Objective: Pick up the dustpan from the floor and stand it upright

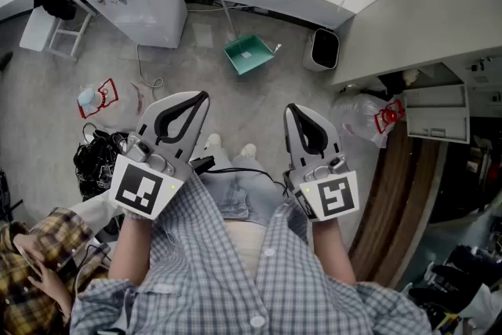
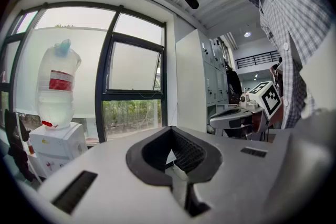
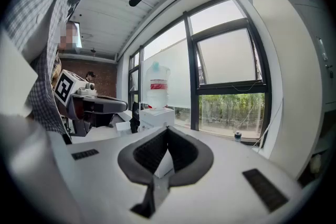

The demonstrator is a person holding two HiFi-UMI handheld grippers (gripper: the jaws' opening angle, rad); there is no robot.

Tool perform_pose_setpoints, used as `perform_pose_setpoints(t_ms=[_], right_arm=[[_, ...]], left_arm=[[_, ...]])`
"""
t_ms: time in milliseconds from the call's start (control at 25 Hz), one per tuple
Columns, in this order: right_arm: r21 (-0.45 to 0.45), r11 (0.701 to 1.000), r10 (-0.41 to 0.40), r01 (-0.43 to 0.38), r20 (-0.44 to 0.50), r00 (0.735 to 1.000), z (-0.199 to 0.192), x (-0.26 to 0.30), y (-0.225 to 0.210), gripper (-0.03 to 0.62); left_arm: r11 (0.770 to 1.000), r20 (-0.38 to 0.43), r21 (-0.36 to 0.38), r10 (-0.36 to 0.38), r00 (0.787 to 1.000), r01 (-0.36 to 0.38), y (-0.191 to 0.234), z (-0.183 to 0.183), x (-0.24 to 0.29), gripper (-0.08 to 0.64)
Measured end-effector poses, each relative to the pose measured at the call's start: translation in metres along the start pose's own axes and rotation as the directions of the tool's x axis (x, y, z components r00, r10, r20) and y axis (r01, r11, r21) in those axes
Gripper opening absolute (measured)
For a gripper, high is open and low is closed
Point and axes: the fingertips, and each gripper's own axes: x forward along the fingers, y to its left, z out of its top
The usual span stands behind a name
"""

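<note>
Dustpan [image 1: 249,55]: on the floor beside the bin [image 1: 324,49], ahead of both grippers, handle slanting away from the bin
Left gripper [image 1: 201,96]: closed, empty
Right gripper [image 1: 292,108]: closed, empty, nearer the bin

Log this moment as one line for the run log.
stage: pickup not started | dustpan: on floor ahead, untouched | left gripper: shut, empty | right gripper: shut, empty

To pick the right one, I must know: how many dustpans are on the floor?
1. The green plastic dustpan lies on the grey floor ahead of the person's shoes. Another may be hidden from view.
</note>
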Motion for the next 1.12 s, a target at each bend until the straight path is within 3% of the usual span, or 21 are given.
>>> perform_pose_setpoints(t_ms=[1120], right_arm=[[0.035,0.998,-0.055,0.054,0.015,0.998,0.005,0.029,0.005,0.006]], left_arm=[[0.999,0.016,0.040,-0.037,0.999,0.036,0.033,0.001,0.002,0.005]])
